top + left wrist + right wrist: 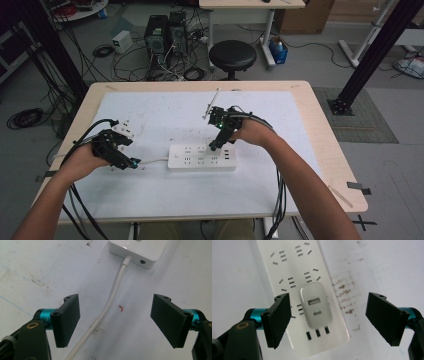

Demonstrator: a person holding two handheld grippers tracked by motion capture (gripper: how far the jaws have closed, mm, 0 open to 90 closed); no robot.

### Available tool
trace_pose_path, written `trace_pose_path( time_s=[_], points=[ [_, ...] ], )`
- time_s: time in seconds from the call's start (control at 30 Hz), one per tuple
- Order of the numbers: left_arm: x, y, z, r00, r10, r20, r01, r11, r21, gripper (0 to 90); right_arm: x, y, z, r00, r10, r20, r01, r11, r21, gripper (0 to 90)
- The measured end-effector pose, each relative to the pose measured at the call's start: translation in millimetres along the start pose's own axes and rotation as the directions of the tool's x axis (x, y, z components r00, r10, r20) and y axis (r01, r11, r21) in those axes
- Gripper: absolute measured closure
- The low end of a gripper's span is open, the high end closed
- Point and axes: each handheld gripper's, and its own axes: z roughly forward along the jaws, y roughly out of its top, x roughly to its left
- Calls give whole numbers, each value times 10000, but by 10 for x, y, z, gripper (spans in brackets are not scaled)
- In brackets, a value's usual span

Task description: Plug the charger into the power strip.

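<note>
Two grippers, jaws wide, empty: left (115, 321) straddling round cord (110, 303); right (329, 320) flanking glossy rounded charger (315, 305).

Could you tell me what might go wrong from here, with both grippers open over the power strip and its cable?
1. The right gripper is open around the white charger plugged into the power strip; pulling it up may lift the light strip along, since nothing holds it down.
2. The left gripper straddles the white cable with jaws wide; closing there could pinch or tug the cable and skew the strip.
</note>
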Motion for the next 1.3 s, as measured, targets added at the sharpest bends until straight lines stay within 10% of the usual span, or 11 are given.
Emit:
trace_pose_path(
  time_s=[0.17, 0.43, 1.3],
  points=[
    [-32, 17, -19, 10000, 74, -8, -74, 10000, 22, 237, 30, -114, -145, 9983, -255, -532, 247, 9996, -152, 91],
    [-41, 69, -110, 9998, -13, -201, 13, 10000, 12, 237, 30, -220, -338, 9878, 752, 1363, -782, 9968, 171, 9],
    [-12, 139, -210, 9951, -625, -769, 582, 9966, -578, 237, -88, -952, -692, 9627, 2220, 1550, -2236, 9747, -73, 9]
  ],
)
